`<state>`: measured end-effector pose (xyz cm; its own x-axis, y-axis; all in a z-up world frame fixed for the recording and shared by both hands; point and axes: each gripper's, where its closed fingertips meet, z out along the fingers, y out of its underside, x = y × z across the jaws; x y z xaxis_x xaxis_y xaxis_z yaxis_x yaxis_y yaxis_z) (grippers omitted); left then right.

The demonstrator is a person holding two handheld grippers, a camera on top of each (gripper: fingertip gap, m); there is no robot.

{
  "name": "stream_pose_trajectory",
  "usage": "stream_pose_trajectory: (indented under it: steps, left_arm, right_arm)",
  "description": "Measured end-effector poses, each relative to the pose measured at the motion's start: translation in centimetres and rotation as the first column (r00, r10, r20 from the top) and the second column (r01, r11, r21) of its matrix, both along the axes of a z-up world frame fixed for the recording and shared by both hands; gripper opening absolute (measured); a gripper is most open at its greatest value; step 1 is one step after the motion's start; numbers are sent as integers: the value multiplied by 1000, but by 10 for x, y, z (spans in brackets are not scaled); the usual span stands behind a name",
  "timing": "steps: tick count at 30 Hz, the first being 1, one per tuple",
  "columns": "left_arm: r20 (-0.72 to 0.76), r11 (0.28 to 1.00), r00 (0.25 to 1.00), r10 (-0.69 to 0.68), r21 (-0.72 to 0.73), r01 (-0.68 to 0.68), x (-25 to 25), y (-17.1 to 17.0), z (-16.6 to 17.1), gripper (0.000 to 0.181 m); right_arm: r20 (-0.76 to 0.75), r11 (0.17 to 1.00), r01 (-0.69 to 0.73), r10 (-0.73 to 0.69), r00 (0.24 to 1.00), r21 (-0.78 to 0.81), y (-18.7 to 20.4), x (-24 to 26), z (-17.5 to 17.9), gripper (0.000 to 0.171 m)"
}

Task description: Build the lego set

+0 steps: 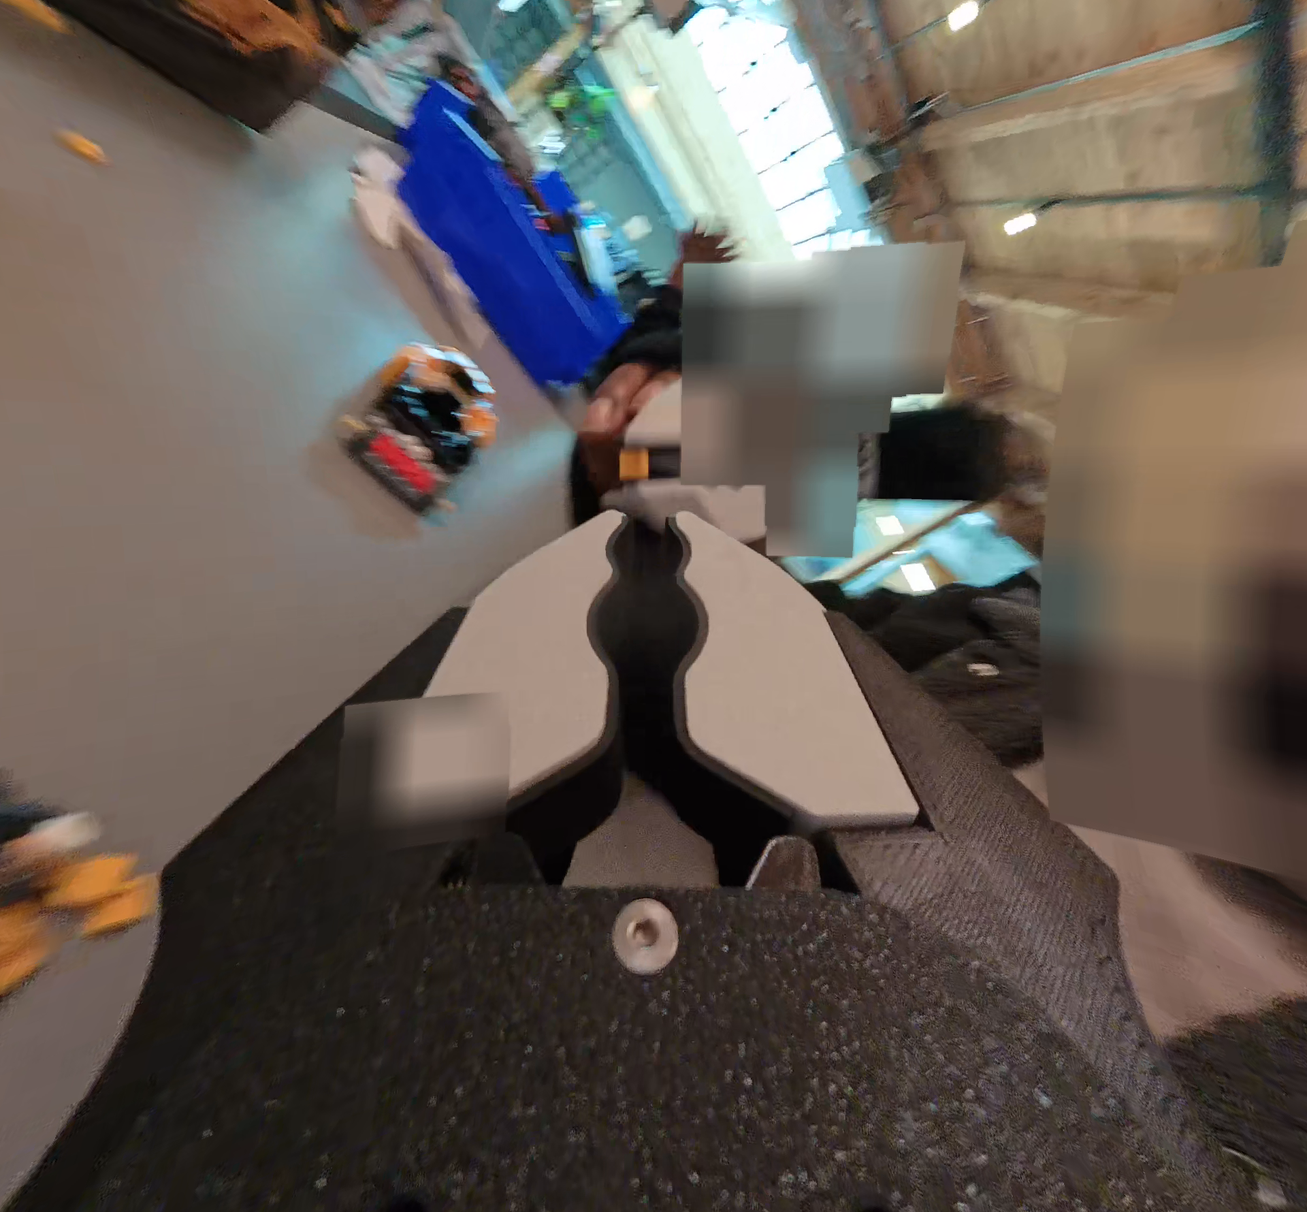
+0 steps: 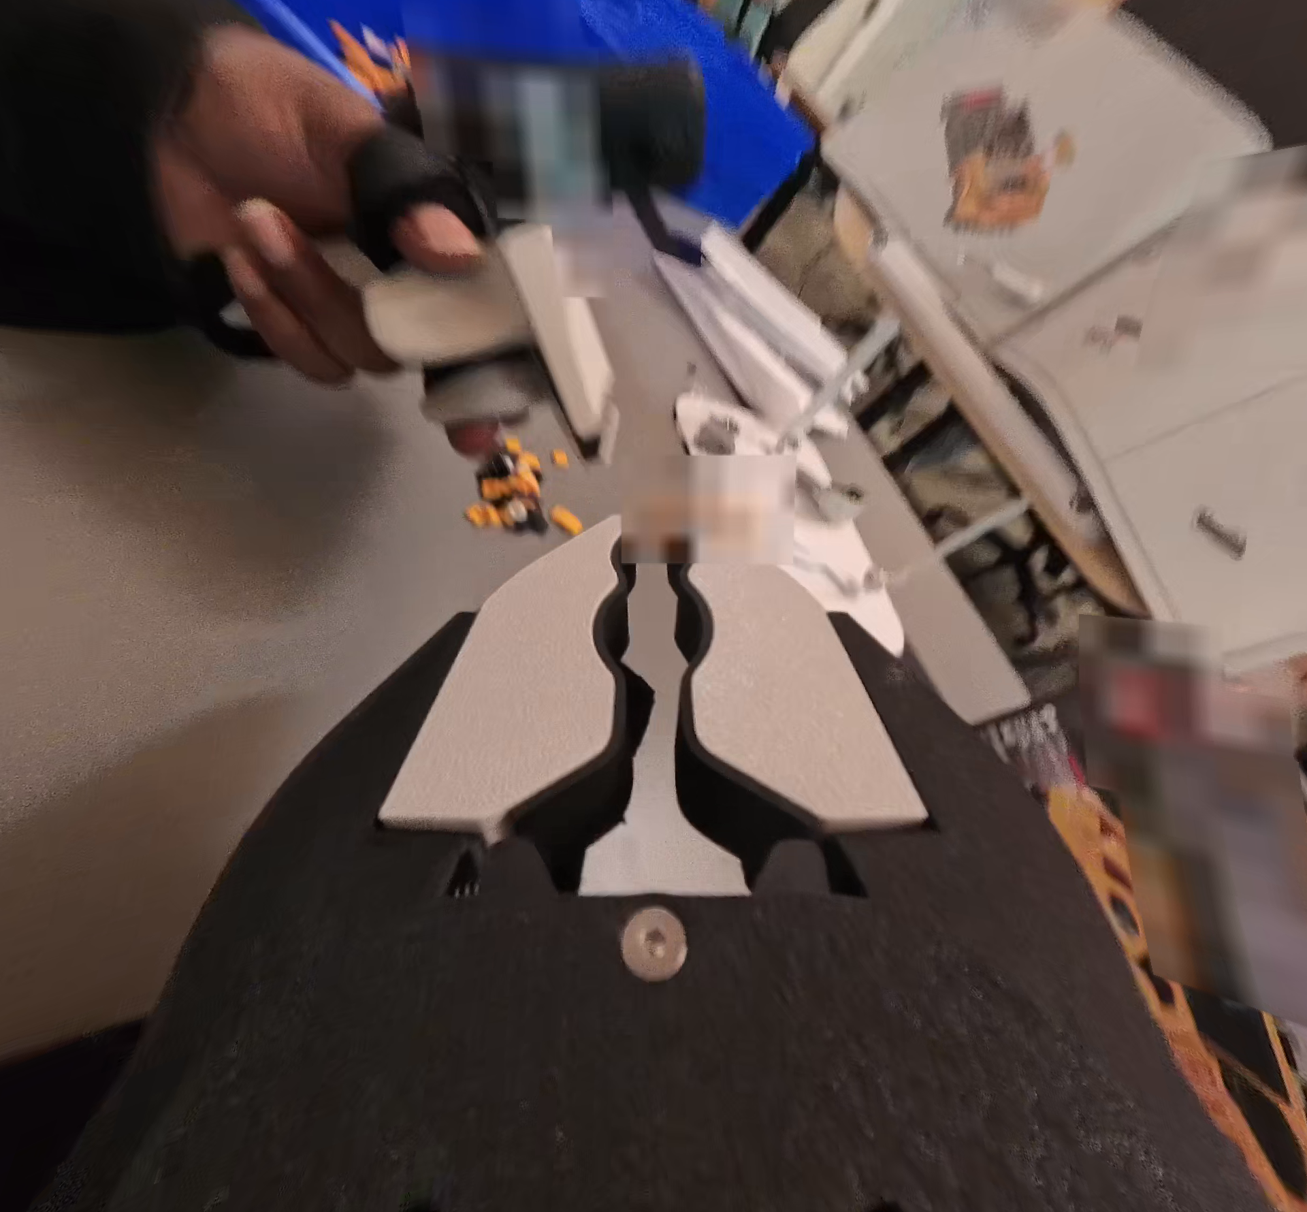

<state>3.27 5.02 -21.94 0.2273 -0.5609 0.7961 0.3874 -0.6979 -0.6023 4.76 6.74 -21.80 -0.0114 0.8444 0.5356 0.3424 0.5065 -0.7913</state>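
Note:
My left gripper [image 1: 647, 527] is lifted off the grey table [image 1: 177, 400], its jaws almost together with nothing between them. Straight ahead of it my right gripper [image 1: 628, 467], held by a hand, is shut on a small orange brick [image 1: 634, 465]. In the right wrist view the right gripper [image 2: 647, 566] has a narrow gap, and a mosaic patch hides its tips. The left gripper [image 2: 594, 424] hangs above a pile of loose orange and black bricks [image 2: 516, 492]. A part-built orange, black and red model [image 1: 417, 428] stands on the table.
A blue bin [image 1: 495, 237] stands at the table's far edge and also shows in the right wrist view [image 2: 601, 11]. White booklets [image 2: 750, 336] lie beyond the pile. More orange bricks [image 1: 71, 895] lie at lower left. An orange and black box [image 2: 1131, 930] sits at right.

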Motion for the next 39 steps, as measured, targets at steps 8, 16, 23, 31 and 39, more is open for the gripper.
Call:
stream_pose_trajectory:
  steps: [8, 16, 23, 31, 39]
  left_arm:
    - [-779, 831, 338, 528, 391, -396, -151, 41, -56, 19]
    - [-875, 769, 67, 479, 382, -513, -215, 36, -85, 32]
    - [-908, 783, 16, 418, 352, -513, -231, 30, -99, 31]
    - [-921, 780, 35, 388, 307, -545, -243, 21, -107, 34]
    - [-949, 796, 40, 314, 240, -555, -241, 19, -121, 41]
  right_arm:
    - [461, 948, 316, -260, 849, -47, 169, 47, -49, 7]
    - [685, 847, 472, -193, 702, -246, 236, 62, -114, 7]
    - [732, 825, 485, -137, 668, -288, 244, 60, -128, 10]
    - [629, 823, 461, -171, 758, -331, 242, 61, -112, 27]
    - [412, 857, 346, -177, 894, -382, 216, 70, -70, 35]
